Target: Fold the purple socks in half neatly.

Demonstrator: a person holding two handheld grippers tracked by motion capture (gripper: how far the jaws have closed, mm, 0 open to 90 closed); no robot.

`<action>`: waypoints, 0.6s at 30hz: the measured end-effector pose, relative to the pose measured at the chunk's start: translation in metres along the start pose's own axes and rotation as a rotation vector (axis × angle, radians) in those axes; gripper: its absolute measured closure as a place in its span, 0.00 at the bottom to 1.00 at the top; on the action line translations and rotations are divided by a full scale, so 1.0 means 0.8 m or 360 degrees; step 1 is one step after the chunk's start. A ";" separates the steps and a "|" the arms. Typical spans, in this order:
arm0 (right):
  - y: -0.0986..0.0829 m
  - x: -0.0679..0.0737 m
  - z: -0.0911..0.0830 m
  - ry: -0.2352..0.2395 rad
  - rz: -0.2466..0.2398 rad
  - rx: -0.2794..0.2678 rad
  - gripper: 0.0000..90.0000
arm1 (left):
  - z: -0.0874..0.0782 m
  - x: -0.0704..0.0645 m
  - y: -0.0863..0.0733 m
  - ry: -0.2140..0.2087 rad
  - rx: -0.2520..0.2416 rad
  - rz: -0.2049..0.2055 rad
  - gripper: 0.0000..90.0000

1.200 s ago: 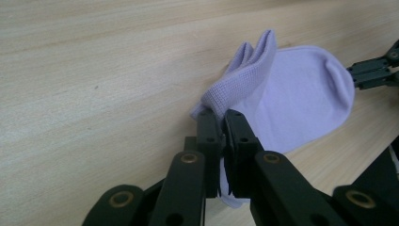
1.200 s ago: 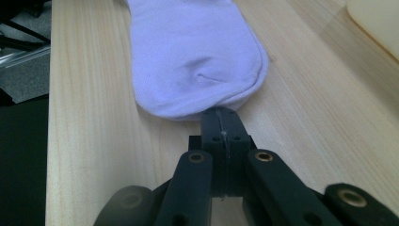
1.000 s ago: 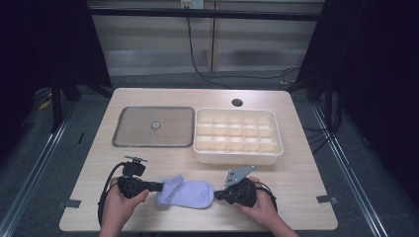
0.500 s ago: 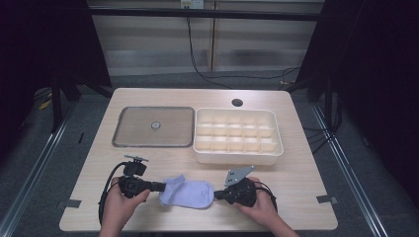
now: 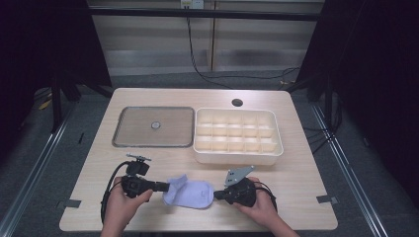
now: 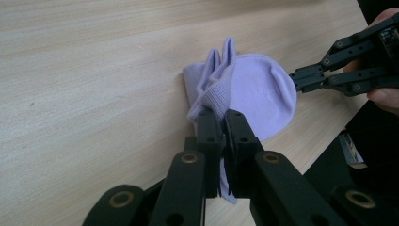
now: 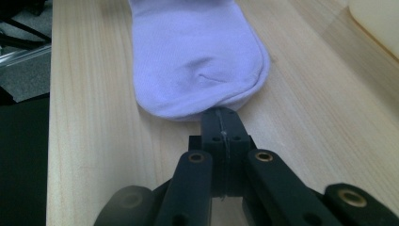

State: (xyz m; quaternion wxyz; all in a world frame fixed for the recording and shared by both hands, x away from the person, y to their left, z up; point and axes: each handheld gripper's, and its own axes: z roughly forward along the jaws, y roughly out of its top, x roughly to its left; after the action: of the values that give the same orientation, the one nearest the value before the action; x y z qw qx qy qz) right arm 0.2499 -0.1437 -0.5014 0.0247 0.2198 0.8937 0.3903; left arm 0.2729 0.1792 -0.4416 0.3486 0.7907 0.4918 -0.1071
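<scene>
Sock (image 5: 190, 193): pale lilac, lying flat on the wooden table (image 5: 306, 187) near its 6 o'clock edge, between the two hand-held tools; the divided cream tray (image 5: 238, 136) stands well apart toward 12 o'clock, and the flat metal-framed lid (image 5: 153, 126) lies at 10 o'clock from the sock.

Left gripper (image 6: 222, 123): jaws closed on the ribbed cuff, with the knit bunched up between them; a fold of fabric also hangs below the jaws. Right gripper (image 7: 221, 118): jaws pressed fully together at the toe seam; the toe edge meets the tips, and a thin pinch of fabric appears to be caught there.

Step in hand, as judged: tensioning or lifting the sock from both ends. Procedure: keep both grips tight; draw the tools apart evenly along the 9-to-3 o'clock line; raise both ends at the same rate so the fabric stays level; avoid twisting either hand, since the toe pinch looks shallow and may slip; confirm the toe hold before adding tension.
</scene>
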 end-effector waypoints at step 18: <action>0.000 0.000 0.000 0.0005 0.0003 -0.0003 1.00 | 0.009 -0.014 0.006 -0.0015 0.0030 0.0029 0.95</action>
State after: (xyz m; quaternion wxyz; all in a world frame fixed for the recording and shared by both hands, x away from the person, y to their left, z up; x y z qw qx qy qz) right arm 0.2501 -0.1434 -0.5017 0.0231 0.2202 0.8932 0.3915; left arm 0.2725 0.1655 -0.4389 0.3444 0.7979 0.4818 -0.1123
